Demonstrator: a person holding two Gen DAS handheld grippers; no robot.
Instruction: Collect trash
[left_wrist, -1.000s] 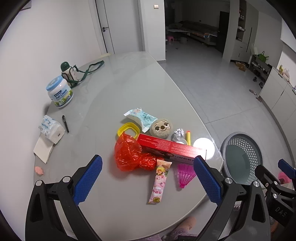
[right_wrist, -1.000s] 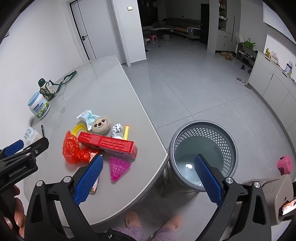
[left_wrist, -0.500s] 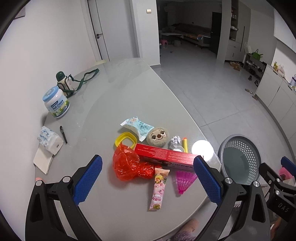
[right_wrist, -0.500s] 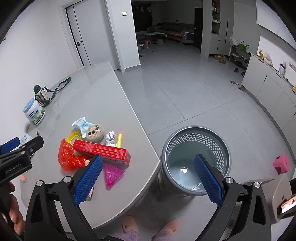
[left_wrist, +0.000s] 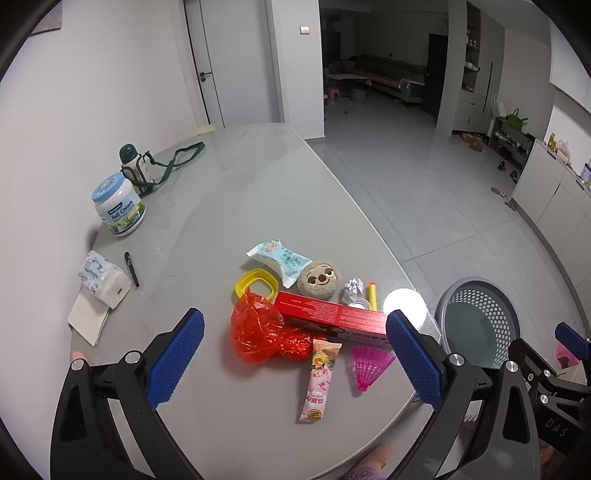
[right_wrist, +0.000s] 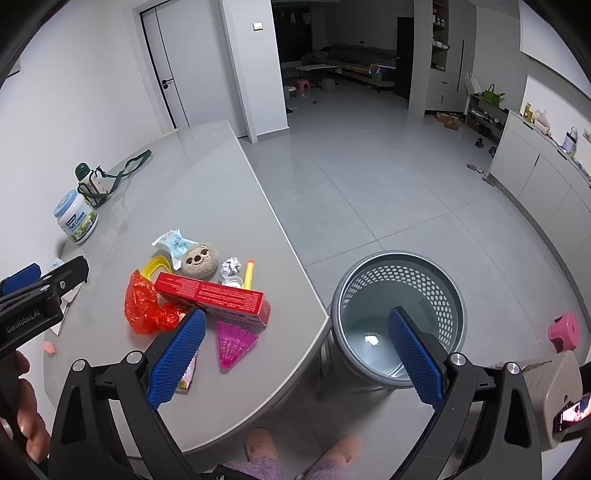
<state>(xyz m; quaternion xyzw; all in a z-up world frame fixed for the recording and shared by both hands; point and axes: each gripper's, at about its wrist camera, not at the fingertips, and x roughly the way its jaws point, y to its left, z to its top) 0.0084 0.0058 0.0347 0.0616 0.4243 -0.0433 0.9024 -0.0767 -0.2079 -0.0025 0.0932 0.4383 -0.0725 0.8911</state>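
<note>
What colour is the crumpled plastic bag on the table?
Red-orange; the crumpled plastic bag shows best in the left wrist view.

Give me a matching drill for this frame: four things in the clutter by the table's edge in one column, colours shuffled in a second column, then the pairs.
Things:
1. long box
2. folding fan
3. crumpled paper ball
4. waste basket

Colours:
A. grey
B. pink
C. red
D. white

Pairs: 1-C, 2-B, 3-D, 4-A
</note>
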